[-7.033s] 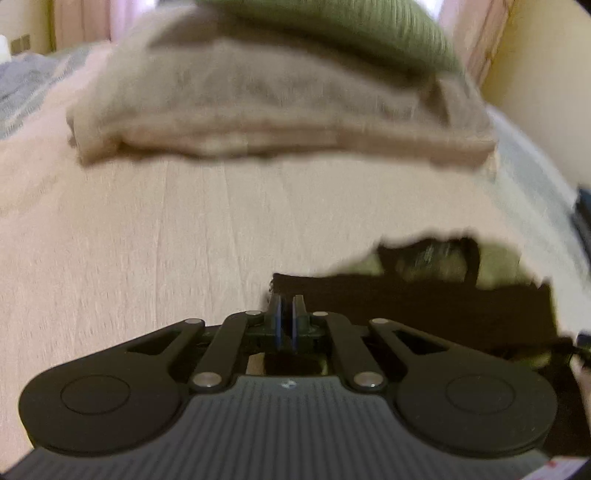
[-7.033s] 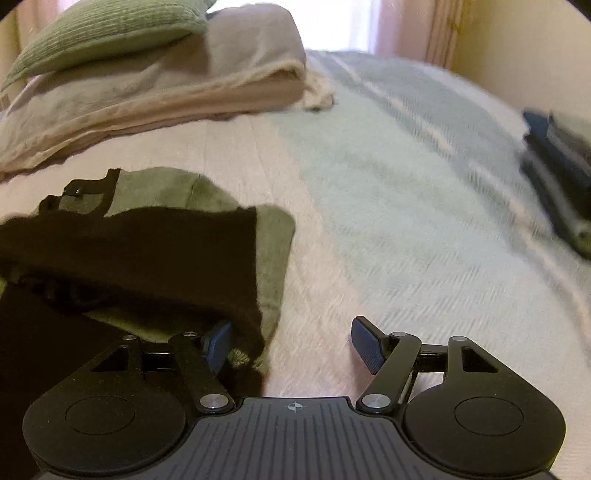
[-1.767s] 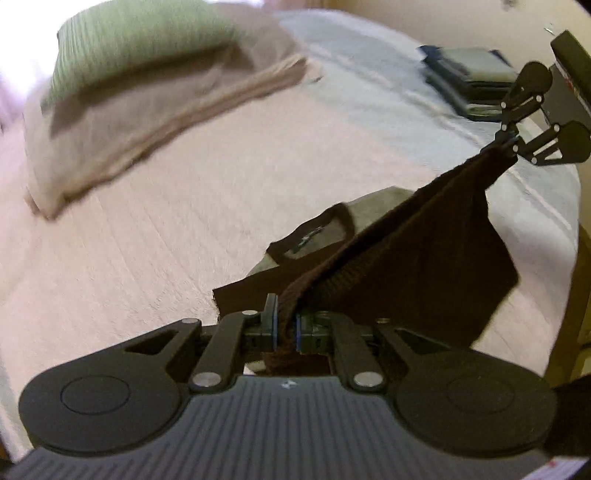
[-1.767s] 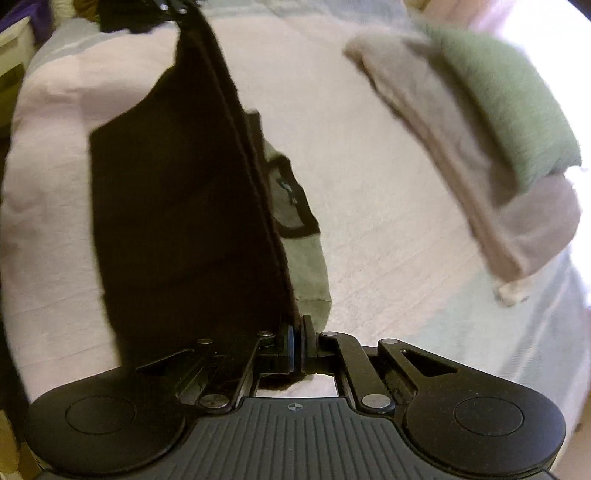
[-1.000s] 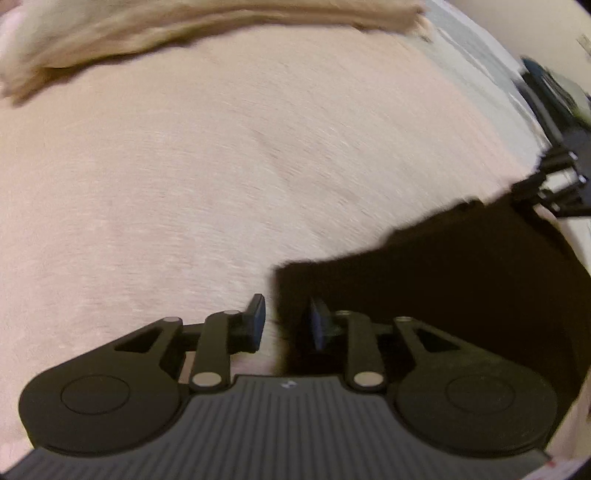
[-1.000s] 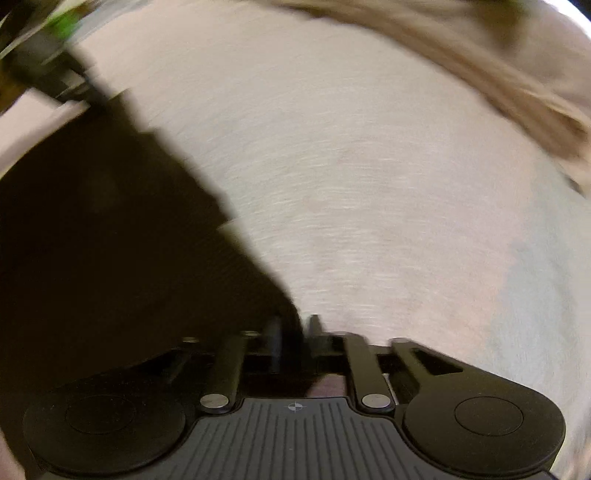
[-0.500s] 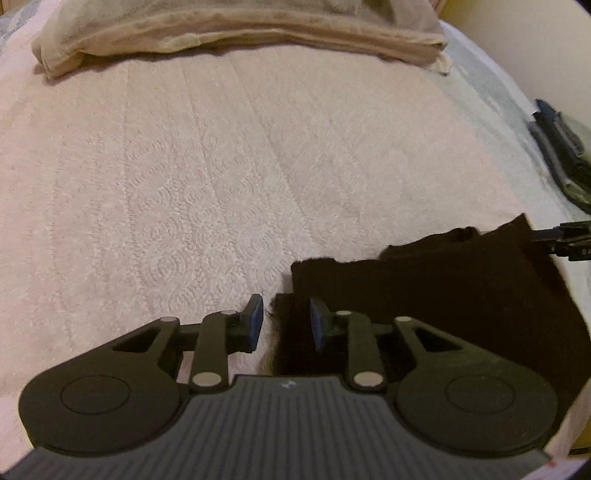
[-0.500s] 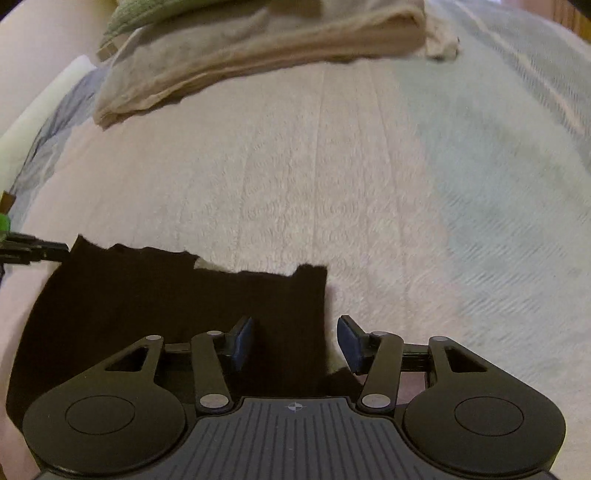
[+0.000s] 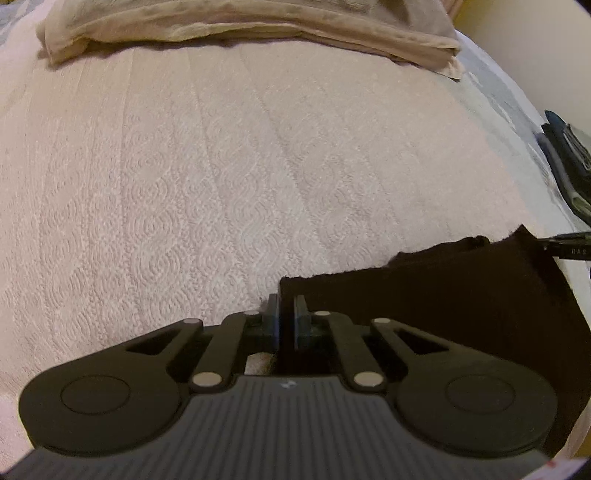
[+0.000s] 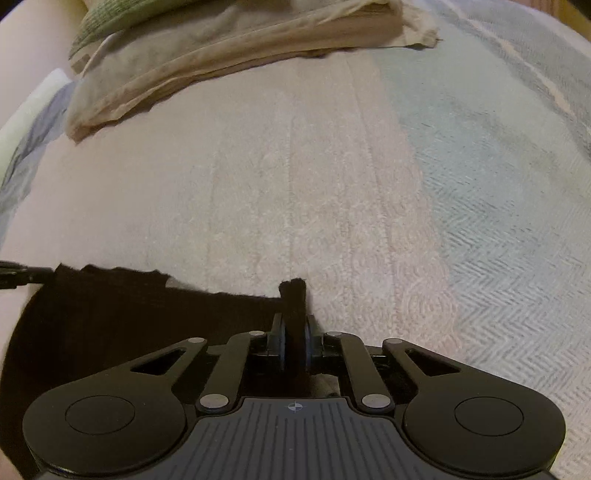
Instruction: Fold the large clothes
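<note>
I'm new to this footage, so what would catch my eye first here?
A dark brown knitted garment lies flat on the near part of the pale pink quilted bedspread. The left gripper and the right gripper each pinch a corner of it. Beige folded bedding sits at the far end.

Pink quilted bedspread (image 9: 221, 177) — beige pillows (image 10: 221, 48) stacked at its head.

Ahead of me the pink quilted bedspread (image 9: 221, 166) covers the bed; a beige folded blanket (image 9: 258, 22) lies at its far end. A green pillow (image 10: 122, 18) rests on top; dark folded clothes (image 9: 567, 162) sit stacked far right.

Dark garment (image 9: 461, 295) flat on bed
</note>
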Motion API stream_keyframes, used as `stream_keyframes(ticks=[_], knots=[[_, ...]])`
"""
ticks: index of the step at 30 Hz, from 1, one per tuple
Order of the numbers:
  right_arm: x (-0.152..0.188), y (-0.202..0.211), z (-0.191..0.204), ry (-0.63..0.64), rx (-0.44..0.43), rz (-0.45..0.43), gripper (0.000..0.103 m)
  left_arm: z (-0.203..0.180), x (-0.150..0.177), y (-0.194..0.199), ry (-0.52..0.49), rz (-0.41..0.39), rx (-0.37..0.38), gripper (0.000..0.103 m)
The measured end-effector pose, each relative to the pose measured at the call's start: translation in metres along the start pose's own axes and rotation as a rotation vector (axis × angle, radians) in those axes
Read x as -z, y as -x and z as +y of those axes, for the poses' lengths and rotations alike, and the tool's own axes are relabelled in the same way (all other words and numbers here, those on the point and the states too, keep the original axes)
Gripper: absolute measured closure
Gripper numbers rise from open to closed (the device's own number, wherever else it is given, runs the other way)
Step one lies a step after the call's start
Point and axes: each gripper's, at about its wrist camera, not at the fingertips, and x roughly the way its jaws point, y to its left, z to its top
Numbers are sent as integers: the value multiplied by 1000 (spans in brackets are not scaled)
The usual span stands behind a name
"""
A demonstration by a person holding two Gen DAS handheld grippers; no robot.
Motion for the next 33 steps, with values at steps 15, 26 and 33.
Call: stream_keyframes(ticks=[15, 26, 33], knots=[[131, 154, 26, -203, -7, 5, 44, -55, 59, 95, -162, 11, 3, 97], [198, 123, -21, -773, -214, -19, 92, -101, 159, 89, -81, 149, -5, 94], [186, 129, -33, -701, -125, -17, 93, -87, 167, 81, -87, 164, -30, 96]])
